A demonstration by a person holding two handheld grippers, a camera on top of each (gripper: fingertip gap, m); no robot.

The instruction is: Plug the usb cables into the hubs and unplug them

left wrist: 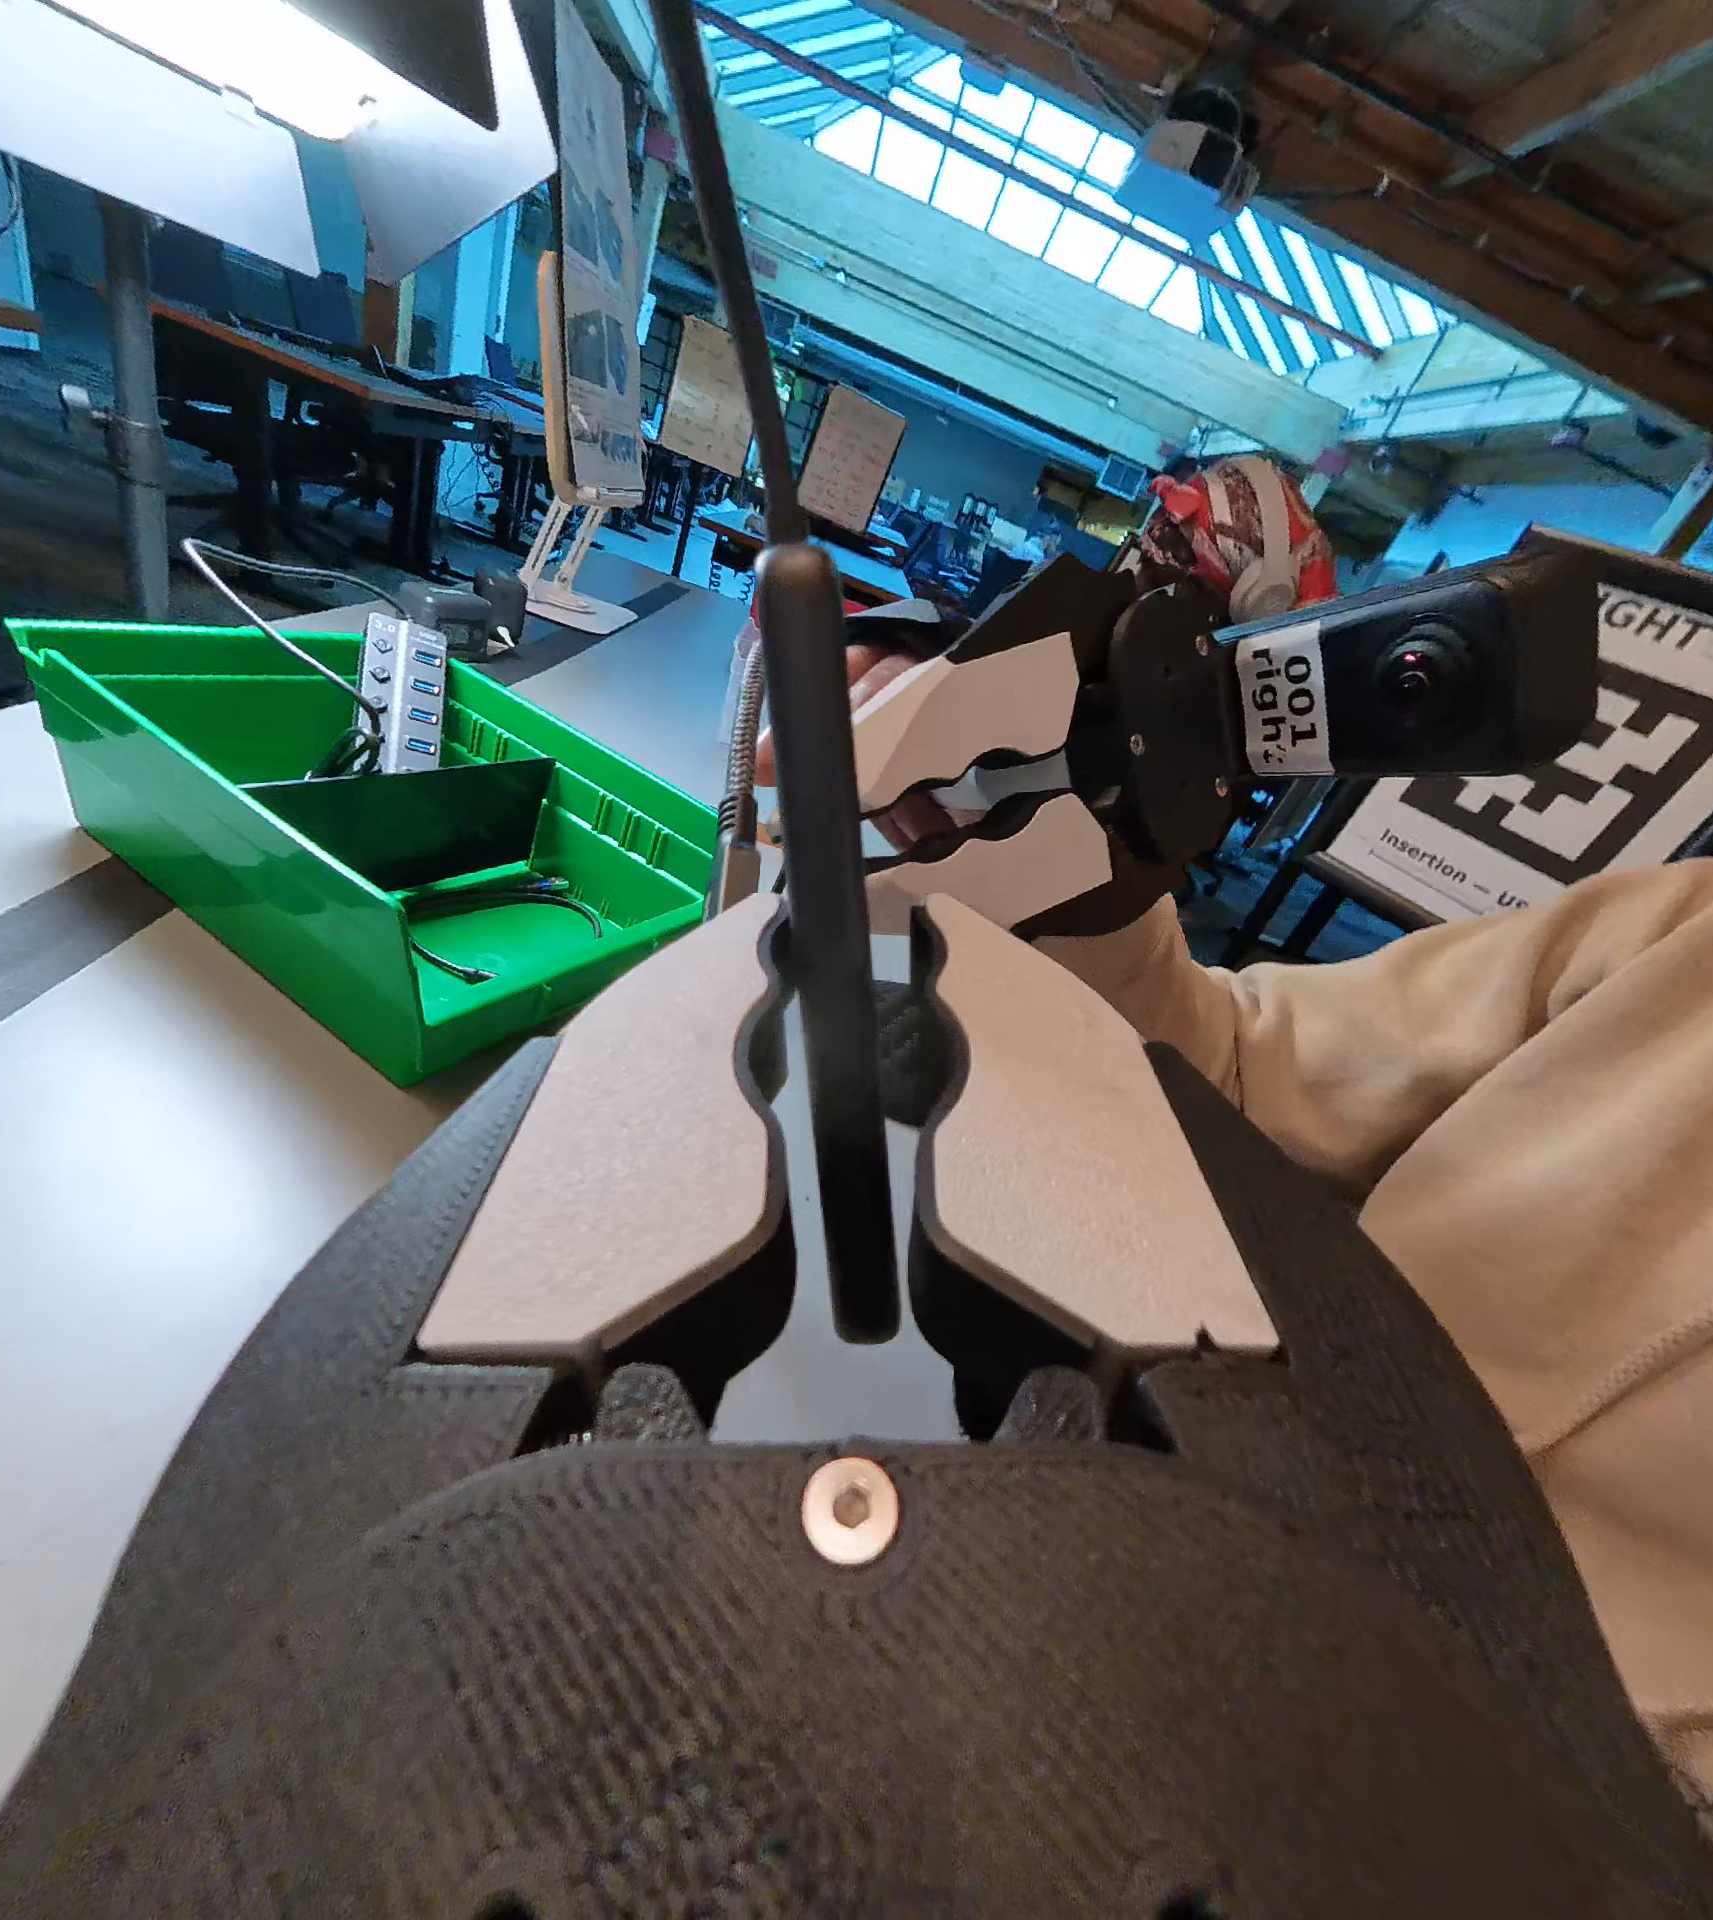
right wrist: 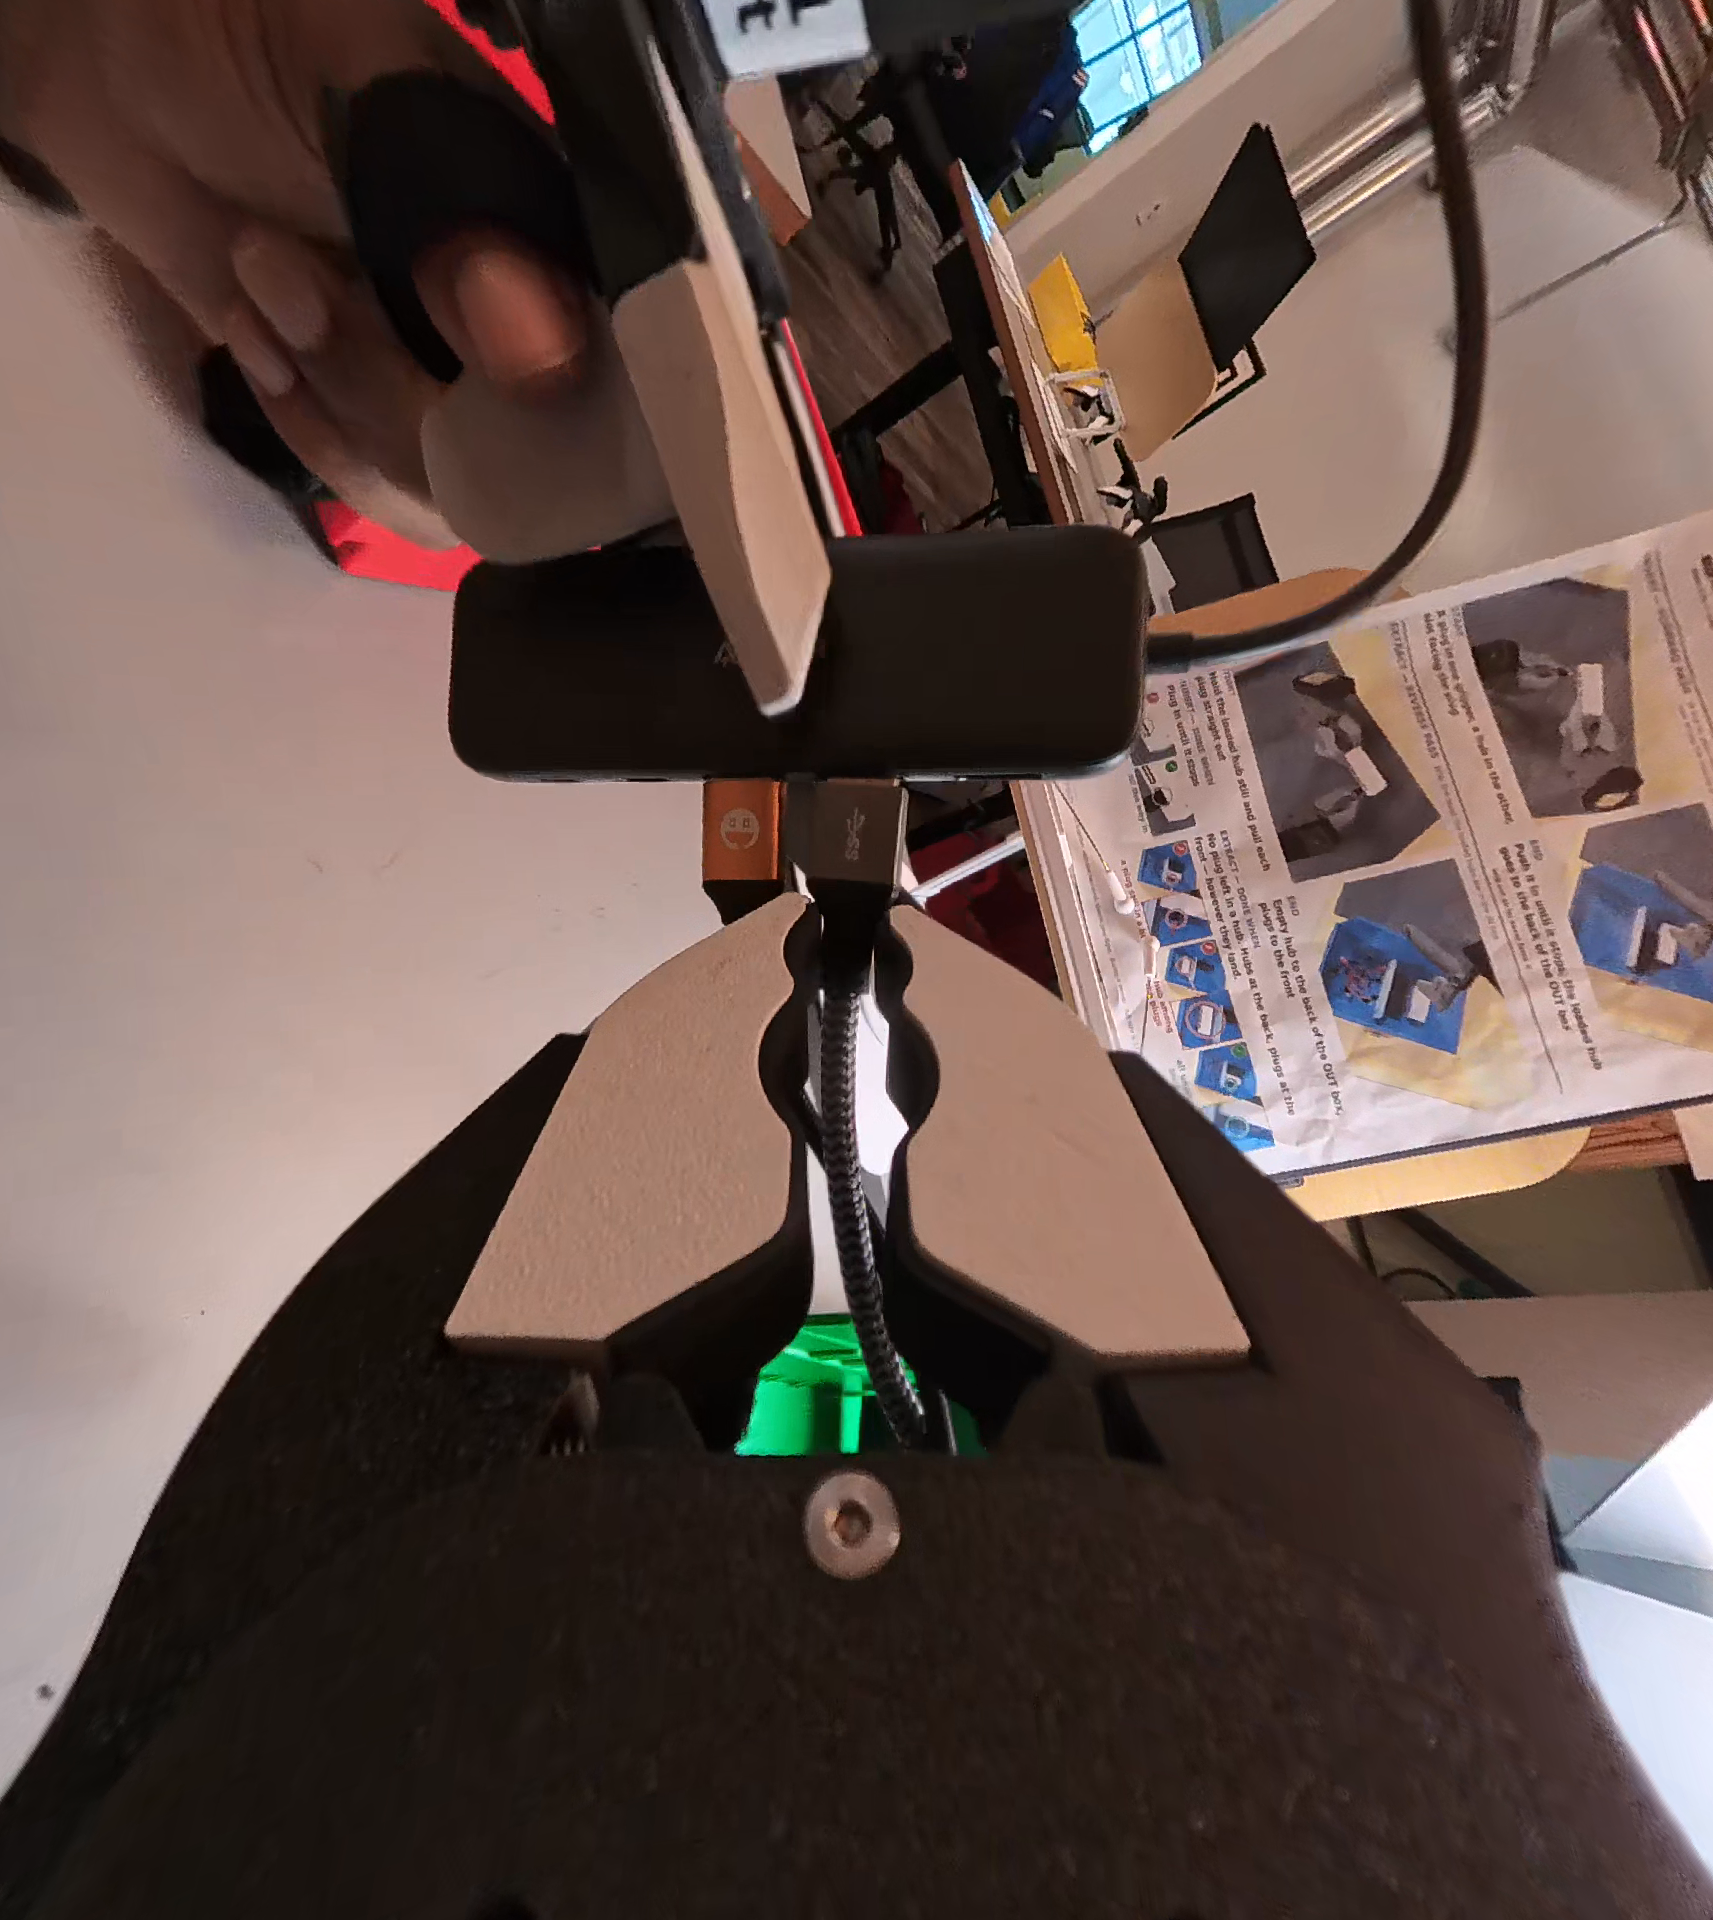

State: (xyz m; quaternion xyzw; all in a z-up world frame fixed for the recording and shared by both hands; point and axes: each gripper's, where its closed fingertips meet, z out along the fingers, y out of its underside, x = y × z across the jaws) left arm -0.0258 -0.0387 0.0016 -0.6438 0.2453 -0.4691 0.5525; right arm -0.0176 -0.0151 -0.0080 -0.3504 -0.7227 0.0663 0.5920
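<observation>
My left gripper is shut on a black USB hub, held edge-on with its black cable running upward. In the right wrist view the same hub lies crosswise, clamped by a left finger. My right gripper is shut on a braided cable just behind its grey USB plug, whose housing sits flush against the hub's port edge. An orange plug sits in the hub beside it. The right gripper also shows behind the hub in the left wrist view.
A green bin stands on the white table at the left. It holds a silver hub at the back and loose cables at the front. A marker sign stands at the right. An instruction sheet stands behind.
</observation>
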